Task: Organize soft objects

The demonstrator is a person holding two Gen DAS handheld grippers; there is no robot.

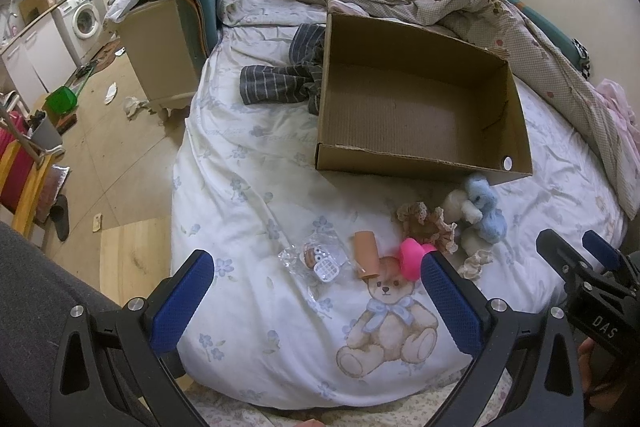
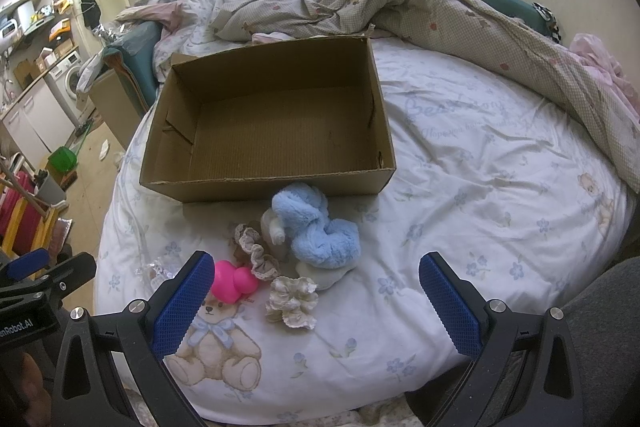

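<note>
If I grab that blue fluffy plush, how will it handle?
The blue plush looks fluffy and slumped, so it probably squashes and droops. Likely light. It touches the white plush, which may shift with it.

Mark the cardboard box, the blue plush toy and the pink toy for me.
cardboard box [image 2: 256, 183]: right wrist view, on its near outer wall.
blue plush toy [image 2: 320, 231]: right wrist view, on its fluffy middle.
pink toy [image 1: 412, 259]: left wrist view, on its rounded body.

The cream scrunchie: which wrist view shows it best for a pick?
The right wrist view: the cream scrunchie lies whole and unobstructed on the bedsheet. The left wrist view catches only its edge, far off beside that gripper's blue pad.
</note>
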